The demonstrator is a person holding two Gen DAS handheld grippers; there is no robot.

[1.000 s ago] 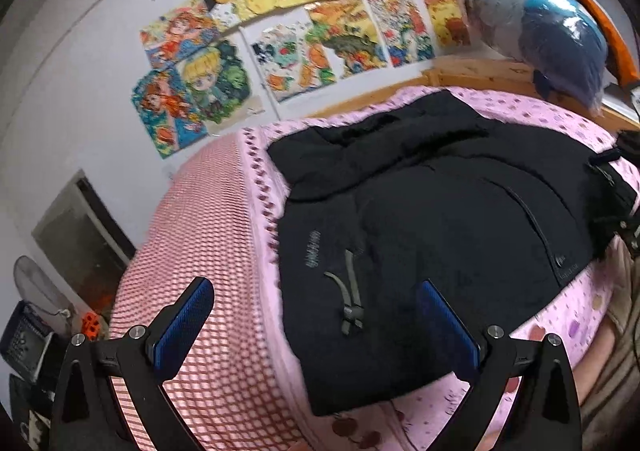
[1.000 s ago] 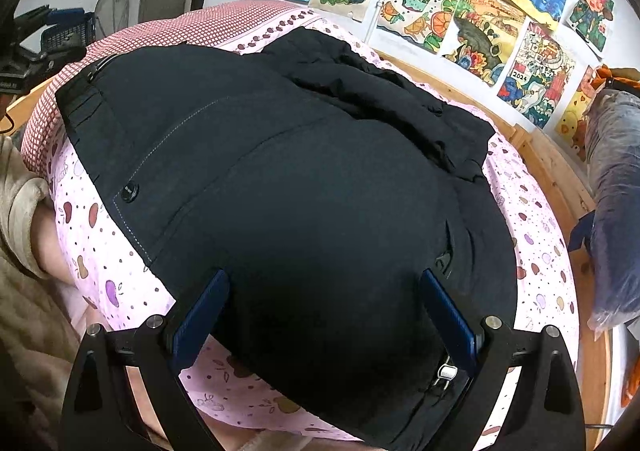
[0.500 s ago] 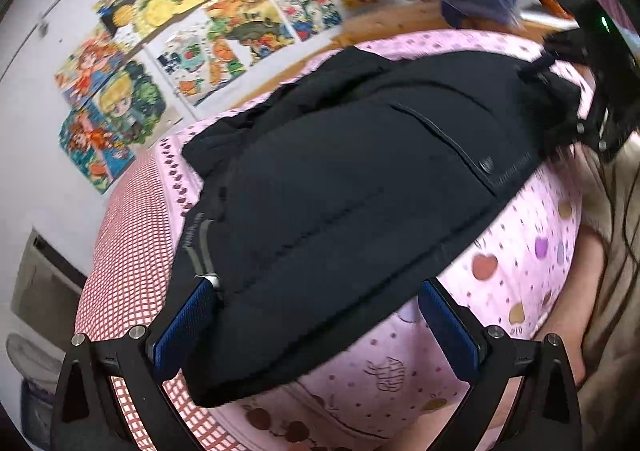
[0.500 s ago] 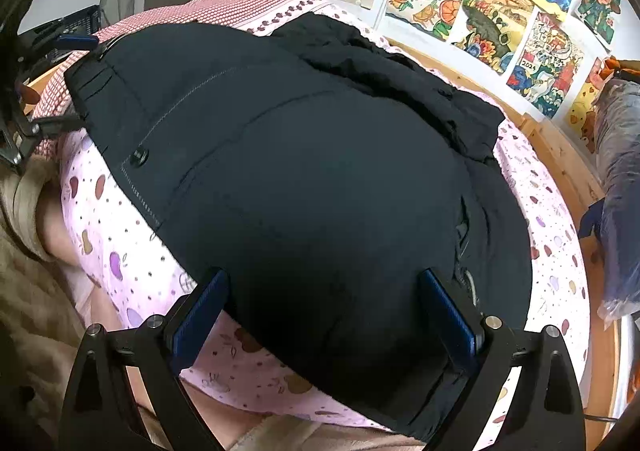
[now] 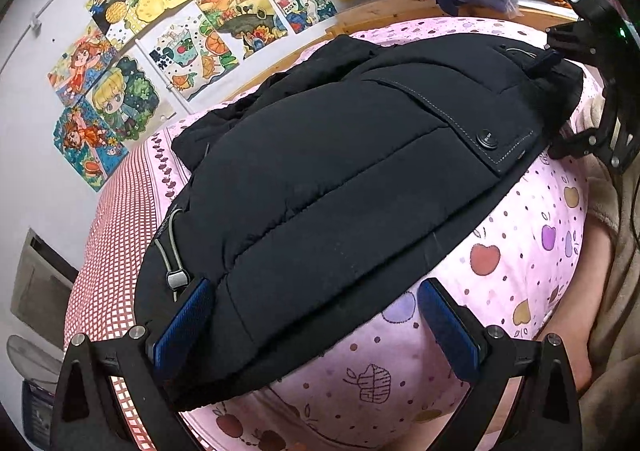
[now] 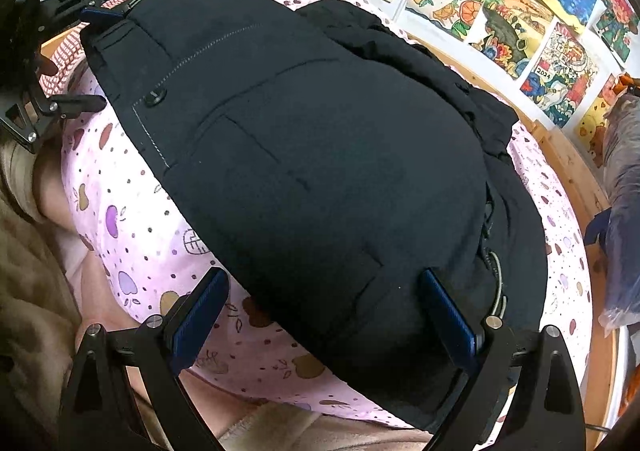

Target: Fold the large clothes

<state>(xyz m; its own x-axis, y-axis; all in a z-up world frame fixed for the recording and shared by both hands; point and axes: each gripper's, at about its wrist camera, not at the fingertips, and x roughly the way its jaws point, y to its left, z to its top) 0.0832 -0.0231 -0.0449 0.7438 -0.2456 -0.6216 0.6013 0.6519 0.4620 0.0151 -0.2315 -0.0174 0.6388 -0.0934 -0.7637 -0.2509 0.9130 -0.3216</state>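
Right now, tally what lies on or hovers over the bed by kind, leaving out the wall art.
black jacket: 1
grippers: 2, left gripper and right gripper, both open
bed covers: 2, pink fruit-print sheet and red checked cover
Total: 5

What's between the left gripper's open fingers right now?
In the left wrist view, the black jacket's near hem edge and pink fruit-print sheet lie between the left gripper's open fingers.

We see soft, even indoor light and no hard shadows. Fisheye bending darkens our corners; the black jacket (image 5: pixel 340 179) loses detail.
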